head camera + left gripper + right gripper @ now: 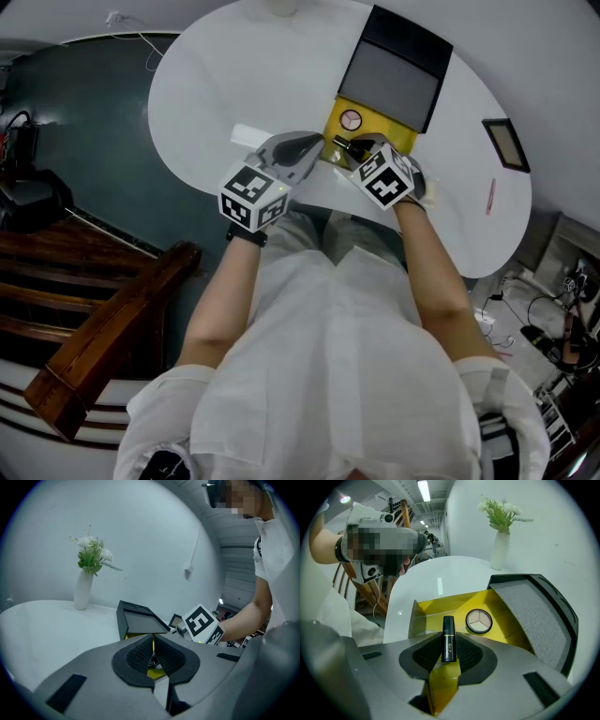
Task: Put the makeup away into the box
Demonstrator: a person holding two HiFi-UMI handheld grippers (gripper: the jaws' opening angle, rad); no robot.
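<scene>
The setting is an indoor demonstration room of a lab or office type, dressed to resemble a home corner. A white rounded table (pixel 216 84) stands on a dark teal floor (pixel 84 122) in front of a plain white curved wall (pixel 154 536). A white vase (pixel 82 590) of flowers (pixel 91 552) serves as decoration. Loose cables (pixel 553 323) and equipment lie on the floor near the table. Strip ceiling lights (pixel 424 490) line the adjoining hall. Slatted wooden furniture (pixel 112 328) stands close by.
</scene>
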